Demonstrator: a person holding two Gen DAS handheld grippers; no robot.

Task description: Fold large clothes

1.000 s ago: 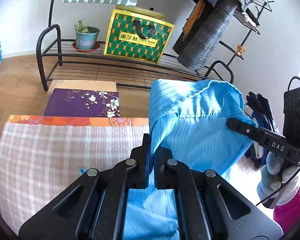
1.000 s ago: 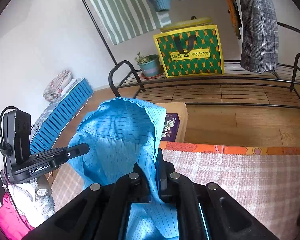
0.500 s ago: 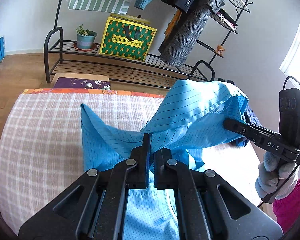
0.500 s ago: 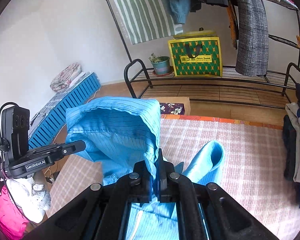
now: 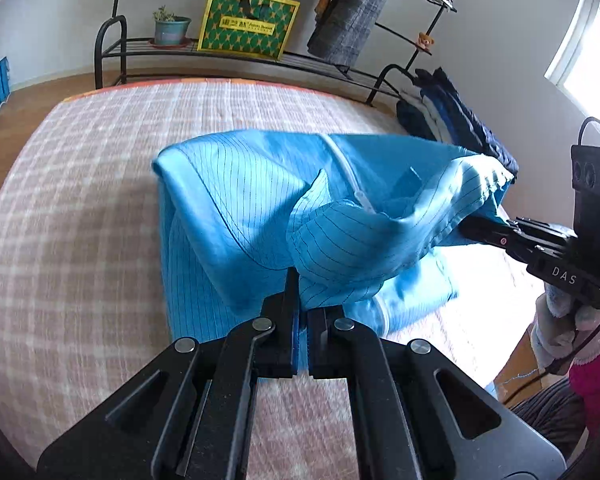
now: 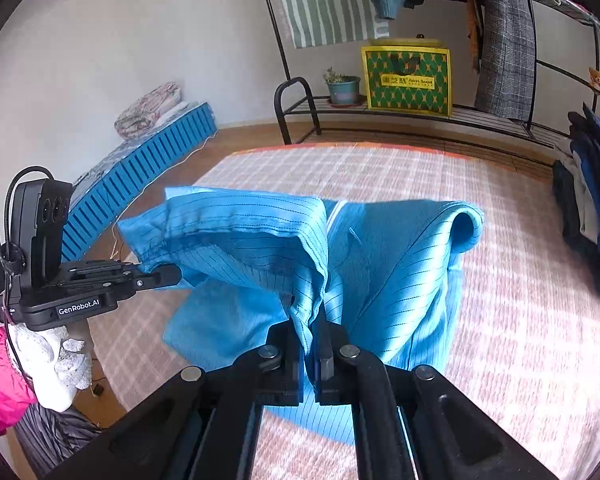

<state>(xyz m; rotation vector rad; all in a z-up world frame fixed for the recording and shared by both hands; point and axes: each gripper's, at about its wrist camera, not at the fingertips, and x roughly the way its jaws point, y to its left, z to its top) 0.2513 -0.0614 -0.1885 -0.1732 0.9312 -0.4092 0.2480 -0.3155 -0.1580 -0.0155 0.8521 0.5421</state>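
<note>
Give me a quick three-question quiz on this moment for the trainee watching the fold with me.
1. True or false: both grippers are shut on the blue garment.
2. Multiple choice: what does the garment's lower part lie on? A) bare wood floor B) the plaid cloth C) the metal rack
3. Short answer: in the right wrist view, on which side of the picture does the left gripper appear?

Key:
1. True; the left gripper and the right gripper each pinch an edge with closed jaws.
2. B
3. The left side.
</note>
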